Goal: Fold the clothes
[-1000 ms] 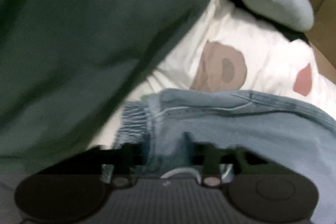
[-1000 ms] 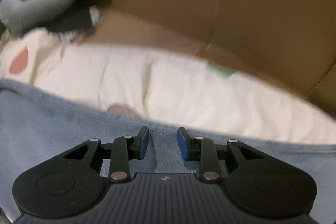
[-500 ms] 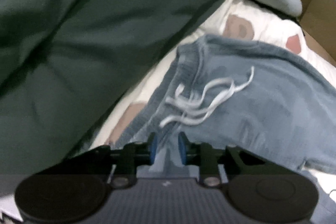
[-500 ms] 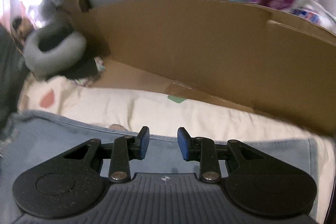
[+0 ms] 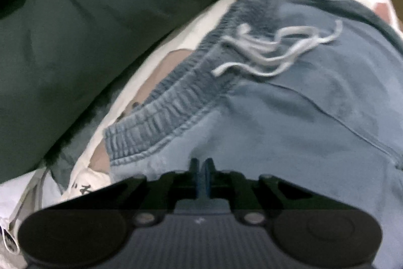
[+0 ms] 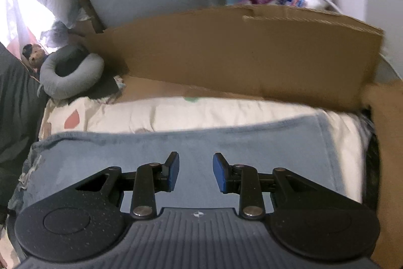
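Observation:
Light blue sweatpants [image 5: 289, 117] lie flat on the bed, with the elastic waistband [image 5: 171, 102] and a white drawstring [image 5: 272, 52] in the left wrist view. My left gripper [image 5: 201, 165] points steeply down just below the waistband, its jaws closing tight on a pinch of the blue fabric. In the right wrist view the pants [image 6: 252, 138] spread across the cream sheet. My right gripper [image 6: 196, 170] hovers above them, open, with nothing between its blue pads.
A dark green garment [image 5: 88, 29] lies bunched left of the waistband. The patterned cream sheet [image 6: 201, 110] ends at a tall cardboard wall [image 6: 239, 54]. A grey neck pillow [image 6: 70, 75] sits at the far left. A bottle and bags stand behind the cardboard.
The left gripper's jaws went from wide apart to closed on the pants near the waistband. The right gripper rose and pulled back, staying open; more of the cardboard and room shows.

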A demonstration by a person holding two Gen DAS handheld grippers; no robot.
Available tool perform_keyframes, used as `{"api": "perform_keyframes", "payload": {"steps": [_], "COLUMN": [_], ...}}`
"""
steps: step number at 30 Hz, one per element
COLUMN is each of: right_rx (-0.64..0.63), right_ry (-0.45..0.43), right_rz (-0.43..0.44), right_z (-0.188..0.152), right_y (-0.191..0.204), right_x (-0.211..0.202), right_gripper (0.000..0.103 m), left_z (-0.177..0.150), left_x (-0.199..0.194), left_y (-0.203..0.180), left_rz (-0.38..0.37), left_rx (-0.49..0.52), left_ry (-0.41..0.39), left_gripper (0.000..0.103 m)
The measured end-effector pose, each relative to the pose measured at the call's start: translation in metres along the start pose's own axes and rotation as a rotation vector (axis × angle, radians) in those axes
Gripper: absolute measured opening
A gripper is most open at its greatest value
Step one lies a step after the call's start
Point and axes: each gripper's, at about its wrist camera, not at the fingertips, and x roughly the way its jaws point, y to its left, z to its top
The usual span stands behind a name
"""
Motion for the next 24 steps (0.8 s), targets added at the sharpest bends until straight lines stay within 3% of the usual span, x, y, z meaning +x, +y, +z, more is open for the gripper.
{"api": "perform_keyframes", "payload": {"steps": [12, 24], "right_rx": [0.082, 0.164], "right_ry": [0.109, 0.203], "right_rz": [-0.112, -0.181], "right_z": [-0.081, -0.153], "right_y": [-0.036, -0.061], "right_x": [-0.041, -0.068], "right_gripper": [0.036, 0.037], "left_z": [0.006, -0.008], "left_x": [0.037, 0.01], "left_y": [0.014, 0.009], "left_rz": [0.029, 0.043], "left_rx": [-0.022, 0.054], "left_ry": [0.028, 0.04], "left_gripper": [0.003, 0.005]}}
